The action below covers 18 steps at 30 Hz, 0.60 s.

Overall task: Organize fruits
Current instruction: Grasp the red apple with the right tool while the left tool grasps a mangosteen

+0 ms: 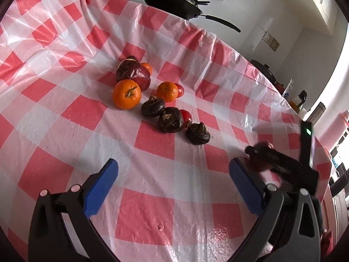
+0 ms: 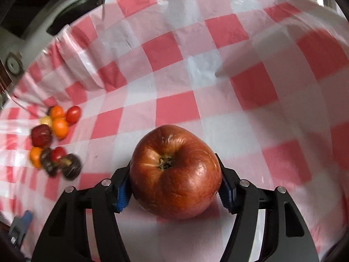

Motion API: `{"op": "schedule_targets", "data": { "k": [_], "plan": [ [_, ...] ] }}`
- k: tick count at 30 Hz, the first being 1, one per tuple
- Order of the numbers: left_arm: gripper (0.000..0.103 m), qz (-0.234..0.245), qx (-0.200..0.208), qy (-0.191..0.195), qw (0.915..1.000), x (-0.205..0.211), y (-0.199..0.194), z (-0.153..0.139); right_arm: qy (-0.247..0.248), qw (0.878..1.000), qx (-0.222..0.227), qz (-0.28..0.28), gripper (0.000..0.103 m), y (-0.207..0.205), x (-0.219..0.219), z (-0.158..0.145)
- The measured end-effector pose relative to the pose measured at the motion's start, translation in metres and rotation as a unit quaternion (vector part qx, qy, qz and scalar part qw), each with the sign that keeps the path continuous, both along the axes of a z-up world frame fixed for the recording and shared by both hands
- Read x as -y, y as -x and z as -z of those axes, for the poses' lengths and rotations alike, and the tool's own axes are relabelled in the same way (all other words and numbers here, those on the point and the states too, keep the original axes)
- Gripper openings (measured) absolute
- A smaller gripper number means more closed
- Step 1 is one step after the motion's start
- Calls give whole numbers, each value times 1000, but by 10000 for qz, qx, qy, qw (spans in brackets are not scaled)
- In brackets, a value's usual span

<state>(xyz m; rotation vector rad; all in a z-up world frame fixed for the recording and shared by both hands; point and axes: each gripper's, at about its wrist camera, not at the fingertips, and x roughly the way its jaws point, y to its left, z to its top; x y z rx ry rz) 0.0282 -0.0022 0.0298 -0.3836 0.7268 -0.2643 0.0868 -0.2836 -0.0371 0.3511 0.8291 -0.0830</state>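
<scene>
My right gripper point(image 2: 175, 187) squeezes a round, shiny, wrinkly red apple point(image 2: 175, 172) between its bumpy blue pads just above the crinkly checked cloth point(image 2: 174, 69), while my left gripper point(image 1: 172, 185) stays wide apart, holding nothing.

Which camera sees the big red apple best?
The right wrist view: the apple fills the middle, sharp, between the right gripper's jaws. The left wrist view shows only a dark red blur by that gripper.

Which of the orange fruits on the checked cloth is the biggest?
The orange at the near left of the pile, showing a green stem stub. The second sits beside a red tomato, and the third peeks out behind the dark red fruit.
</scene>
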Motion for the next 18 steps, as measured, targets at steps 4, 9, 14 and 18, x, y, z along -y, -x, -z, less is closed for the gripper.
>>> {"op": "schedule_targets", "data": {
  "k": [4, 9, 14, 18],
  "plan": [
    [102, 15, -72, -158, 9998, 6, -2, 1, -196, 9988, 295, 344, 64, 24, 18, -3],
    [101, 235, -171, -757, 9967, 34, -7, -1, -259, 9973, 492, 473, 64, 24, 26, -3],
    [86, 713, -289, -1386, 9874, 92, -29, 4, -267, 9973, 541, 424, 64, 32, 28, -6],
    [74, 755, -535, -1676, 9815, 117, -56, 13, -410, 9964, 531, 510, 64, 33, 34, -5]
  ]
}}
